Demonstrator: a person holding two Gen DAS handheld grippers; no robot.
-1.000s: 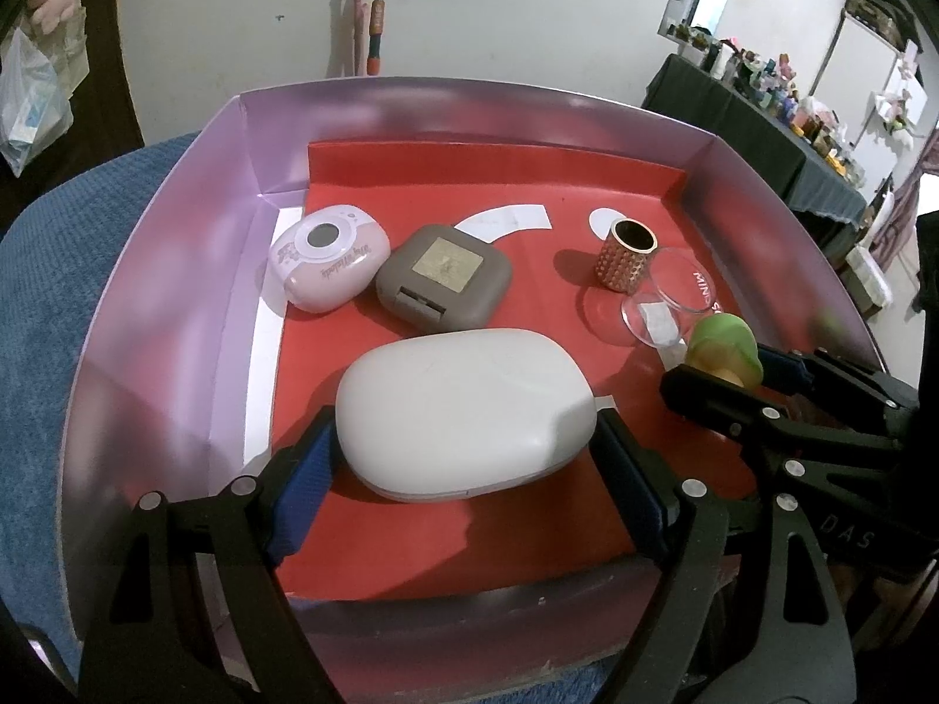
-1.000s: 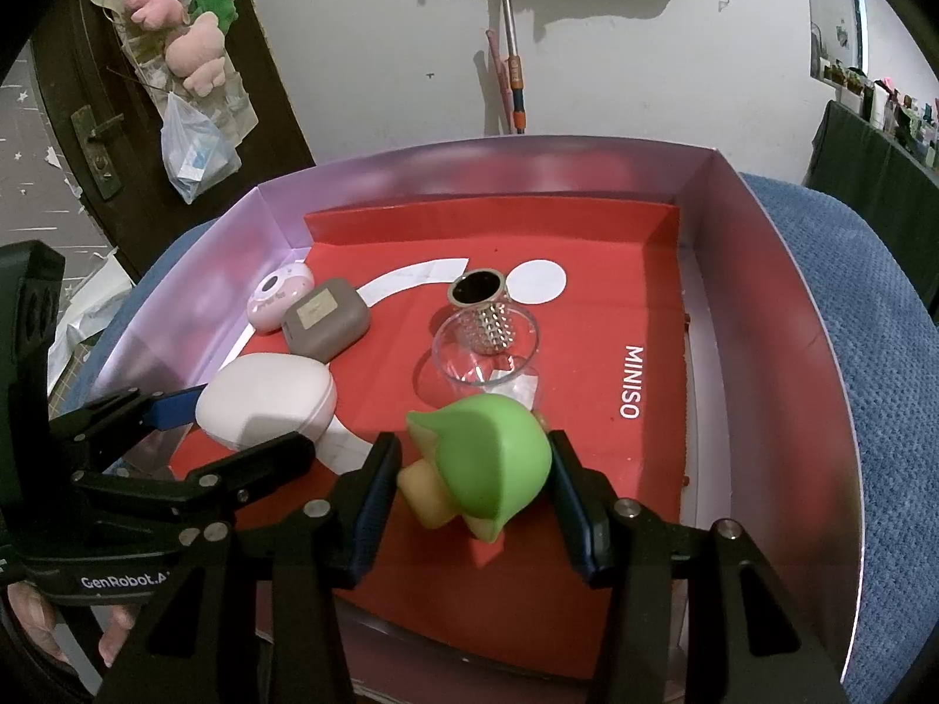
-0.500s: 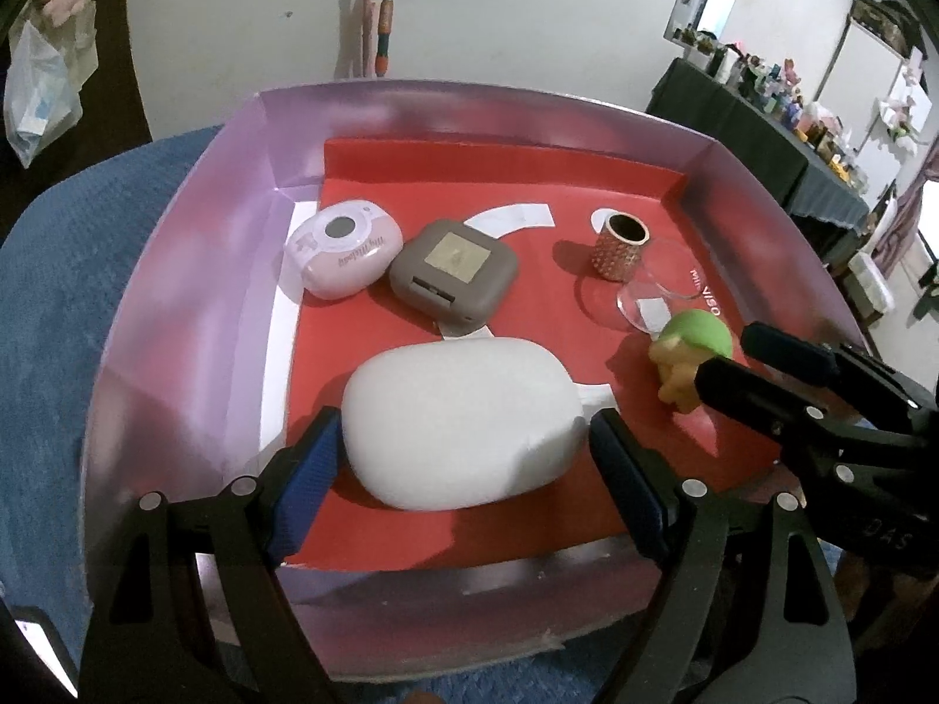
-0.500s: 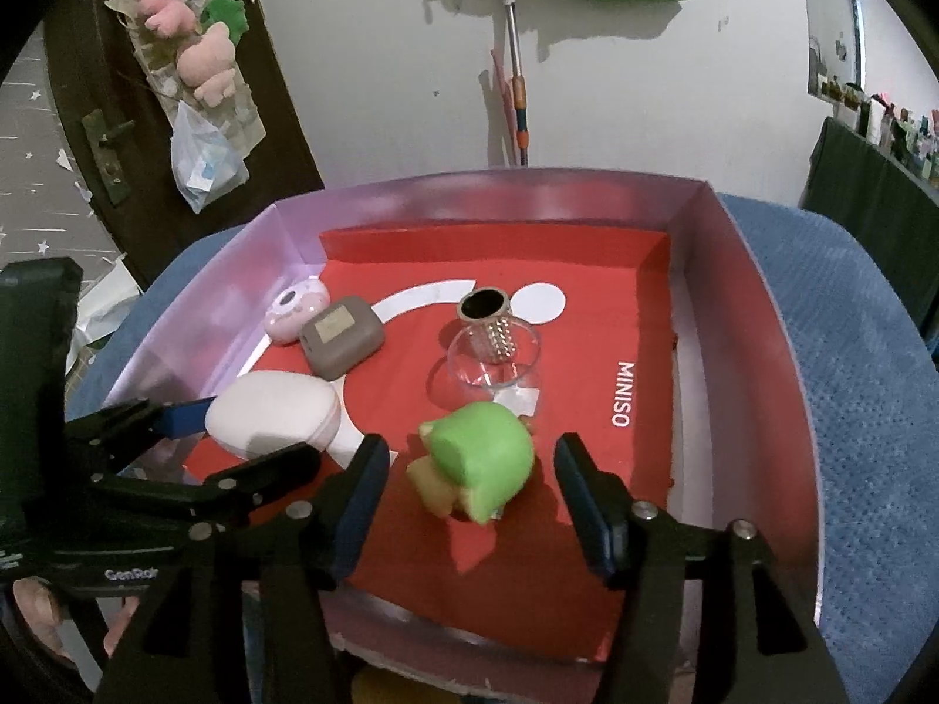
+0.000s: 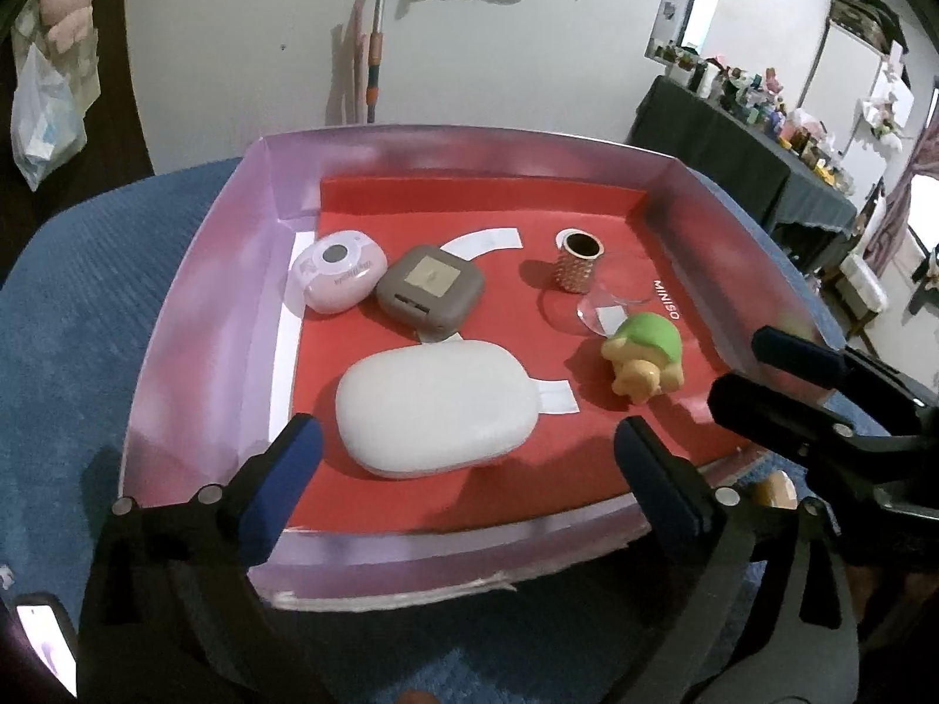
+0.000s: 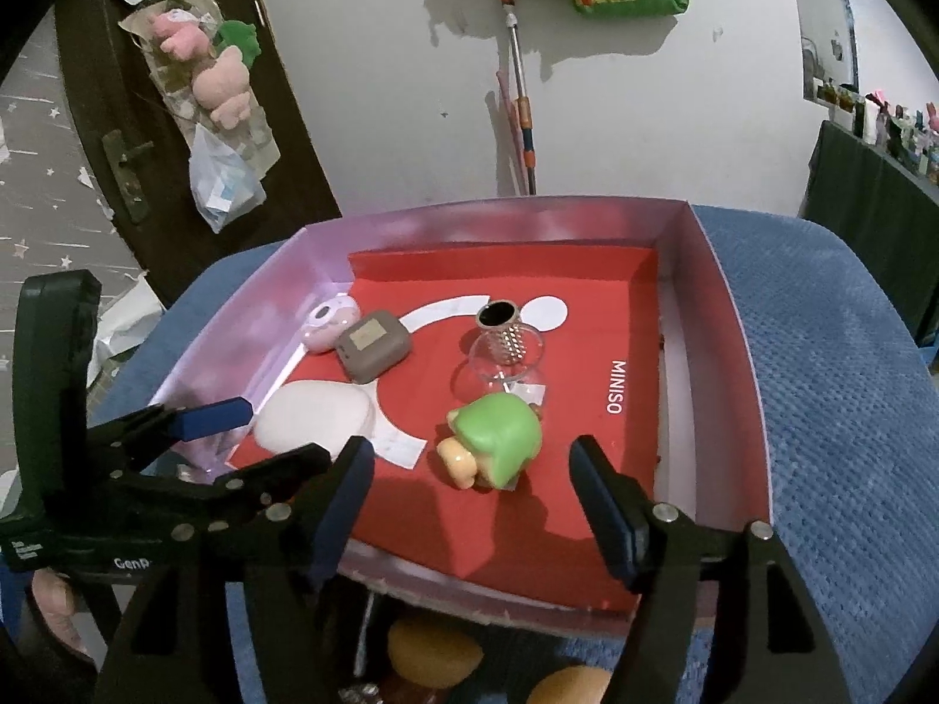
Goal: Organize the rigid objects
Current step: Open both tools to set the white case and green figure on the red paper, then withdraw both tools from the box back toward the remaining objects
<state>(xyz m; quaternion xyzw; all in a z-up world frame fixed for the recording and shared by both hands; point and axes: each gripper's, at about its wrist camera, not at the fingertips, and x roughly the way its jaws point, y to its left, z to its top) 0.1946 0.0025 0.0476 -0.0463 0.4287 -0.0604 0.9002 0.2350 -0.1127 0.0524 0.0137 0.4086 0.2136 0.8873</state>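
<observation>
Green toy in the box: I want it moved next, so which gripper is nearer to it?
Right. The right gripper opens just in front of the green toy; the left gripper faces the white case, with the toy off to its right.

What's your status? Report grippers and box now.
Left gripper, right gripper opening, empty. White oval case, green-capped toy resting in pink box. Nothing obstructing.

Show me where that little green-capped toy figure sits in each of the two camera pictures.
Left wrist view: the green-capped toy figure lies right of centre on the red liner, beside the clear round dish.
Right wrist view: the same figure lies near the middle, just beyond the open right gripper.
Shared landmark: the studded gold cup, just behind the figure.
</observation>
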